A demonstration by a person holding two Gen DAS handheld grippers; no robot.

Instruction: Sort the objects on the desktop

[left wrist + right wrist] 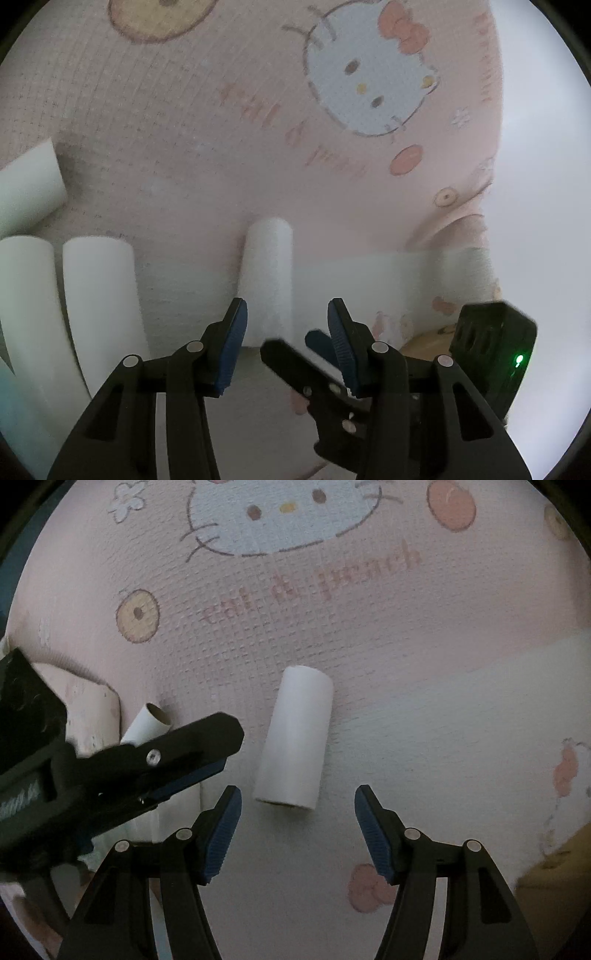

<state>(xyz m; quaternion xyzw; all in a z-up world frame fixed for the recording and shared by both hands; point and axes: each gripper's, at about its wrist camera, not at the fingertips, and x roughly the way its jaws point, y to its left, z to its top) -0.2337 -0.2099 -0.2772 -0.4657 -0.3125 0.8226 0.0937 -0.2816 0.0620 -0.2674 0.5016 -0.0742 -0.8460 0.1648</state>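
Spread wide, right hand-held gripper (297, 825) hovering just short of the white paper roll (294, 738) lying on the pink cartoon cloth (406, 635). Best straddled mid-length, squeezed gently. Left hand-held gripper (287, 334) likewise parted, empty, beside three more rolls (98, 295).

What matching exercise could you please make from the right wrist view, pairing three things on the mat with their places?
Things:
1. white roll
2. small tube
3. cat face print

Places:
a. at the top edge of the view
b. lying just ahead of the open right gripper
c. at the left, partly hidden behind the left gripper

Pairs: 1-b, 2-c, 3-a
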